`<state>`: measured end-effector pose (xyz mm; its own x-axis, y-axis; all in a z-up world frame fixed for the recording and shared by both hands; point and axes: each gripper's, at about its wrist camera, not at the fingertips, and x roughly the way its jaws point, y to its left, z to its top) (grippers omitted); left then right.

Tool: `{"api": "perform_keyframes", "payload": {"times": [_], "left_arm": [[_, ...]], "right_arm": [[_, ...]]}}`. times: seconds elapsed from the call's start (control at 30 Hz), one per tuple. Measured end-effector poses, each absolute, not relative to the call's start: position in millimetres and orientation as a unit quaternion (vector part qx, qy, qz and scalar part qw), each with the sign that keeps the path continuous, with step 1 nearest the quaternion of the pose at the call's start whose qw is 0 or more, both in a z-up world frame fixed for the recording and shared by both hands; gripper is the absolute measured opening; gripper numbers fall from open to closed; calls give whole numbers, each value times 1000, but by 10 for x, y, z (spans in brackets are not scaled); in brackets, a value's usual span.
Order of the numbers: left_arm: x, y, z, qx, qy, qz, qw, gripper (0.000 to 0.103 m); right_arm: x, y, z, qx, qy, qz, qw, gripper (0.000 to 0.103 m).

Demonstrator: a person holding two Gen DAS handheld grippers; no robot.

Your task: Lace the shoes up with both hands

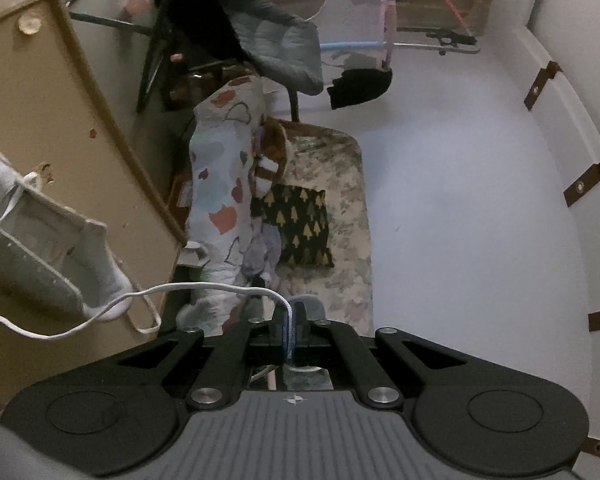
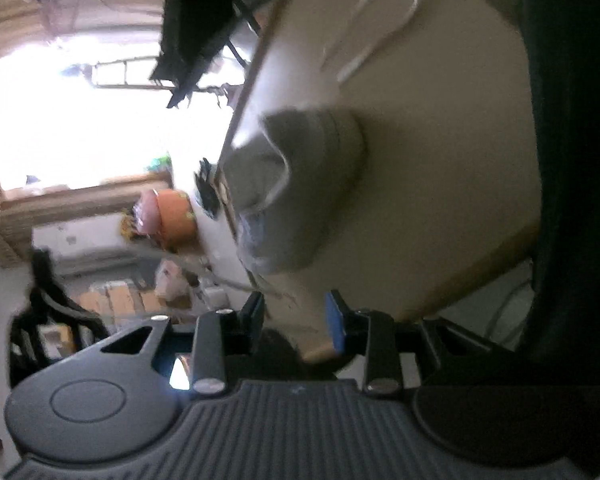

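In the left wrist view a white shoe [image 1: 40, 240] lies on a tan table [image 1: 28, 128] at the left edge. A white lace [image 1: 204, 289] runs from the shoe across to my left gripper [image 1: 290, 330], which is shut on the lace between its blue pads. In the right wrist view, which is blurred, the grey-white shoe [image 2: 300, 188] sits on the tan table [image 2: 440, 184] ahead of my right gripper [image 2: 296, 316]. The right gripper is open and empty, a short way from the shoe. A loose lace loop [image 2: 380, 20] lies further up the table.
Beyond the table edge in the left wrist view lie a patterned quilt [image 1: 220, 184], a dark cushion [image 1: 296, 224] and a drying rack [image 1: 380, 44] with clothes. In the right wrist view a bright window, an orange pot [image 2: 172, 216] and a dark mass [image 2: 576, 160] at right show.
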<state>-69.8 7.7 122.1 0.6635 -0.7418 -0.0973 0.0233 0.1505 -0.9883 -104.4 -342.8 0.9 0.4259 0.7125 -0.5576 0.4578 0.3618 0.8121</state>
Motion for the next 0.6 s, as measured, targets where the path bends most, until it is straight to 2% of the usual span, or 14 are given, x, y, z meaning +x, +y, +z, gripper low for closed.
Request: {"api": "perform_keyframes", "payload": {"times": [0.13,0.37,0.6], "left_arm": [[-596,21,1304,-593,292,-288,693,1],[-486,-116,1645,-584,260,-340,690,2],[-585,-167,1462,-571,306,-335,684,2]], "right_arm": [[-967,-3282,-92,539,558,98,624,34],[-945,-3289,-50,530,555,89,635,34],[-996,-3391,-168,570,542,51,615,34]]}}
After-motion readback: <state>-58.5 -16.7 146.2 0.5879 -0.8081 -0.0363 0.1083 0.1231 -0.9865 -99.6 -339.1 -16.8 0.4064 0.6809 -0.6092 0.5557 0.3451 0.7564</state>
